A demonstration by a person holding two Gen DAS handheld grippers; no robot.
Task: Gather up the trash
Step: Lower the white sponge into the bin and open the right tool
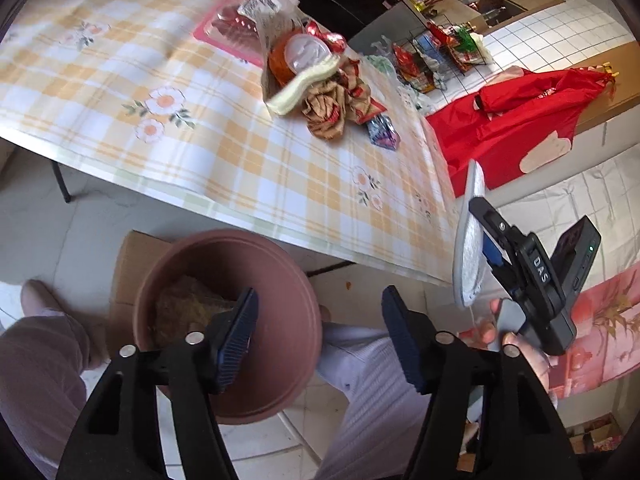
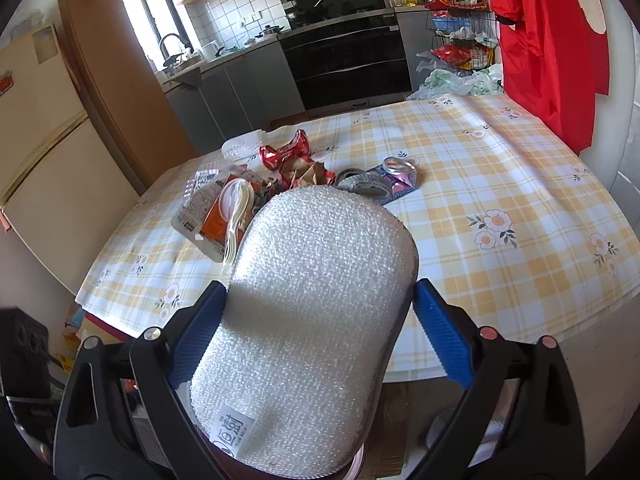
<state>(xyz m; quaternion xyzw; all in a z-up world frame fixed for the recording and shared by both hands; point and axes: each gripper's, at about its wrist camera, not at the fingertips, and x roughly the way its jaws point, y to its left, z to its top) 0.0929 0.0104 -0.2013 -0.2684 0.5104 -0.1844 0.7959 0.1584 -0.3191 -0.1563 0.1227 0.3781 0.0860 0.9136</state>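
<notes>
Trash (image 2: 296, 172) lies heaped near the far middle of the bench (image 2: 500, 184) — crumpled wrappers, a red foil bow, a clear plastic tray, a white plastic spoon. My left gripper (image 1: 320, 334) hangs below the bench edge with its jaws spread wide and nothing between them; its left pad sits over the rim of a brown bin (image 1: 280, 320) on the floor, which already holds some yellowish scrap. My right gripper (image 2: 316, 344) is clamped on a silver-white scrubbing pad (image 2: 316, 300) — both blue pads press its sides, and it is tilted up toward the heap, short of it.
</notes>
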